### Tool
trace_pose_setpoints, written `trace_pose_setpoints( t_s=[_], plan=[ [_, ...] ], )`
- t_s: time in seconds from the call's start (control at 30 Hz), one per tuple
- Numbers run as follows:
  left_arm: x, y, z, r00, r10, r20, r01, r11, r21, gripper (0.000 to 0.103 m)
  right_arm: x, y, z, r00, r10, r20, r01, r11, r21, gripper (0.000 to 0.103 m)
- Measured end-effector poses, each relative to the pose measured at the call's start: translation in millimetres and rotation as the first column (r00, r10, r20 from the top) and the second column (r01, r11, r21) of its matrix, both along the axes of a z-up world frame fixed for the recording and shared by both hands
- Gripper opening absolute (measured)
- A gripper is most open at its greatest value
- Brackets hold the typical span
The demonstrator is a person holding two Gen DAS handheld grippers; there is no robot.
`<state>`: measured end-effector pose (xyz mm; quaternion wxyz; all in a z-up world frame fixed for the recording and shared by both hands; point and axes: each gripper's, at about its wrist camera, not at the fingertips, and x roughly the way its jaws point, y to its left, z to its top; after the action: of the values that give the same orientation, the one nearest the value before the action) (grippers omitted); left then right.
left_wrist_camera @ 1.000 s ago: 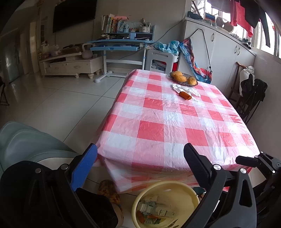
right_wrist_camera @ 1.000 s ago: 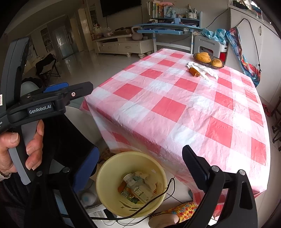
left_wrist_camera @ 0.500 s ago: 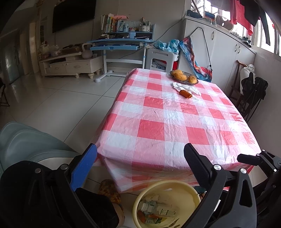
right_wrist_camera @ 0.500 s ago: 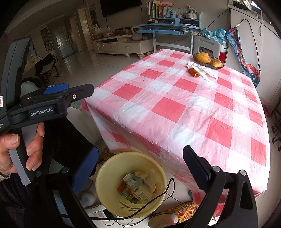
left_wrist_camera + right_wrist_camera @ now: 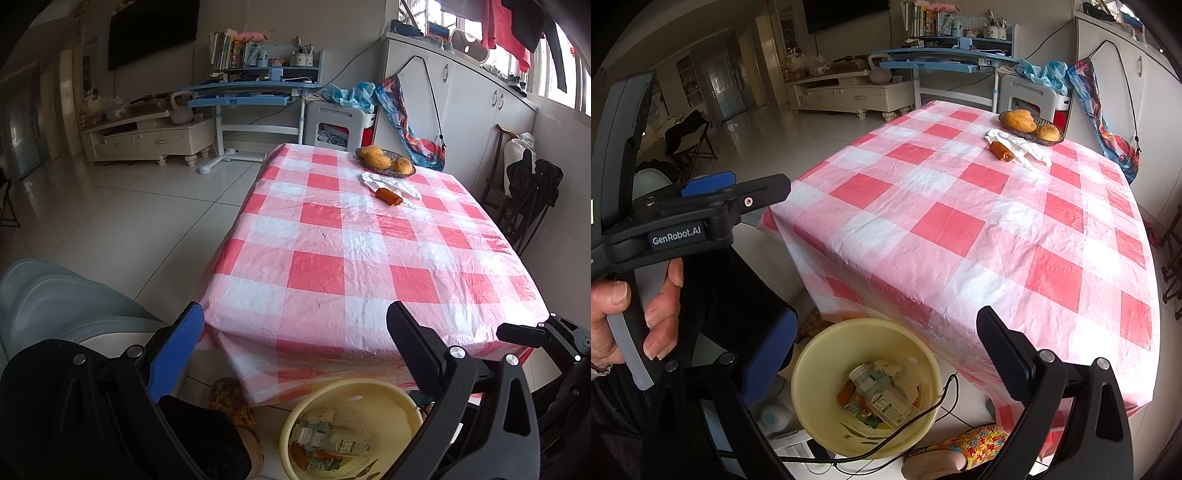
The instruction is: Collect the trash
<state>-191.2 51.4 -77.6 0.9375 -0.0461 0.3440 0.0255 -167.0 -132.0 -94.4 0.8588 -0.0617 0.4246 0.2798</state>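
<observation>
A yellow bin (image 5: 391, 402) (image 5: 820, 354) stands on the floor below the near edge of the checked table (image 5: 369, 236) (image 5: 979, 206), with bottles and wrappers (image 5: 877, 393) inside. Far across the table lie a crumpled white tissue (image 5: 391, 181) (image 5: 1021, 146) and an orange-brown wrapped item (image 5: 388, 195) (image 5: 1001, 151). My left gripper (image 5: 295, 332) hangs open and empty over the table's near edge, above the bin. My right gripper (image 5: 886, 332) is open and empty above the bin. A hand (image 5: 646, 302) holds the left gripper's handle in the right wrist view.
A basket of mangoes (image 5: 386, 160) (image 5: 1030, 125) sits at the table's far end. A pale chair (image 5: 55, 302) is at left, slippers (image 5: 231, 402) (image 5: 964, 446) and a black cable (image 5: 923, 406) by the bin. White cabinets (image 5: 472, 110) line the right wall.
Both views have shifted very slightly; the left gripper has crept a little forward over the table edge. Both grippers stay open and nothing was picked up.
</observation>
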Motion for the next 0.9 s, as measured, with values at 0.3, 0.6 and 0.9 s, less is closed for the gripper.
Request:
trace_pose_setpoints(
  t_s=[0.3,0.6,0.9],
  plan=[
    [0.3,-0.2,0.1,1.0,-0.003,-0.001,0.003,1.0,0.002,0.096,-0.5,0.6,-0.3,1.0,-0.001,0.0,0.001,1.0,0.0,0.094],
    [0.0,-2.7,4.8,1.0,-0.015,0.009,0.015,1.0,0.007,0.096,1.5,-3.0,4.1,1.0,-0.012,-0.002,0.012,0.999,0.032,0.094],
    [45.6,-6.3,35.2,0.995,-0.079,0.052,0.077,0.996,0.051,0.096,51.3,-17.8,26.4,0.994,-0.098,0.049,0.097,0.995,0.026,0.094]
  ],
)
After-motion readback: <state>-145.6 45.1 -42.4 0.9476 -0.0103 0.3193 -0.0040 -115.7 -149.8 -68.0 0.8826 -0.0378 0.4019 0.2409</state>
